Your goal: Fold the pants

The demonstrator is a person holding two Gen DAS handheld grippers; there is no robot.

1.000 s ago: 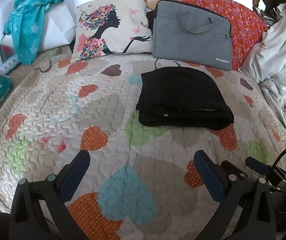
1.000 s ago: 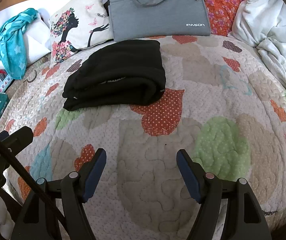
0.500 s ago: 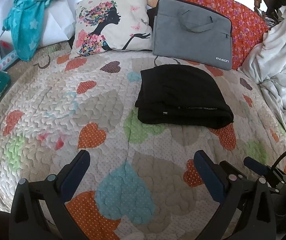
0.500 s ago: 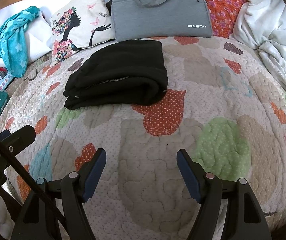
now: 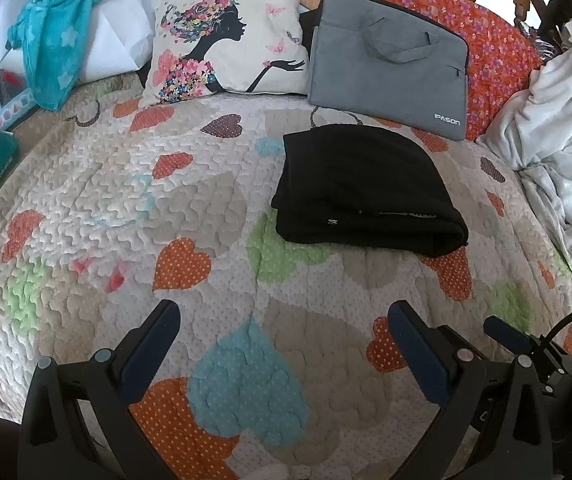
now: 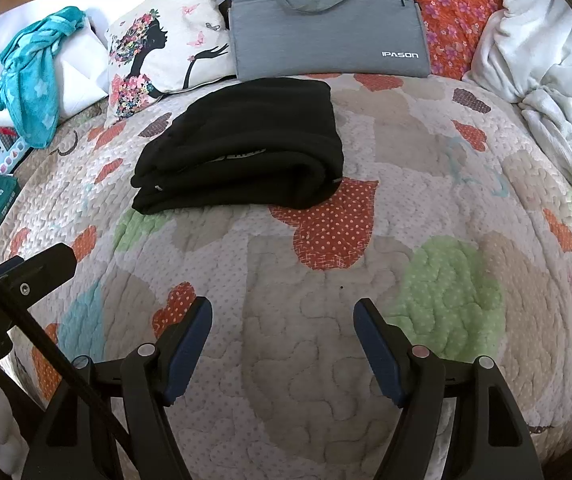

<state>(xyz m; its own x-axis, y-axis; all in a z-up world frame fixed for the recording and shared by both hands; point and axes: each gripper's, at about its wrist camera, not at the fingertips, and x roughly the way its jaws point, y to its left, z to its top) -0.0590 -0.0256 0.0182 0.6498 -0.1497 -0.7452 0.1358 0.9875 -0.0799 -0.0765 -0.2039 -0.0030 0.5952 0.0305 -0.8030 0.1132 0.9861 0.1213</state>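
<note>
The left gripper [image 5: 281, 340] has its jaws wide apart and nothing between them; under it is only the heart-patterned quilt [image 5: 97, 216], near the front edge of the bed. The right gripper [image 6: 281, 332] is the same, jaws apart and empty, above bare quilt just beside the left one. Both hang clear of the cloth, and I judge this is because there is nothing more to grip.

Further out, toward the head edge of the bed, lie the black pants [image 5: 366, 188]. They are folded into a thick compact packet, with the rounded fold facing the grippers and the layers stacked one on another. Its far side reaches almost to the grey laptop bag [image 5: 386, 64], which leans against the orange floral cushion [image 5: 498, 56]. This place looks chosen to keep the middle of the quilt free.

At the head edge also stand a printed pillow [image 5: 225, 36] and a teal blanket [image 5: 57, 40] in the left corner. A white blanket [image 5: 566, 136] lies crumpled along the right edge. The folding seems finished.
</note>
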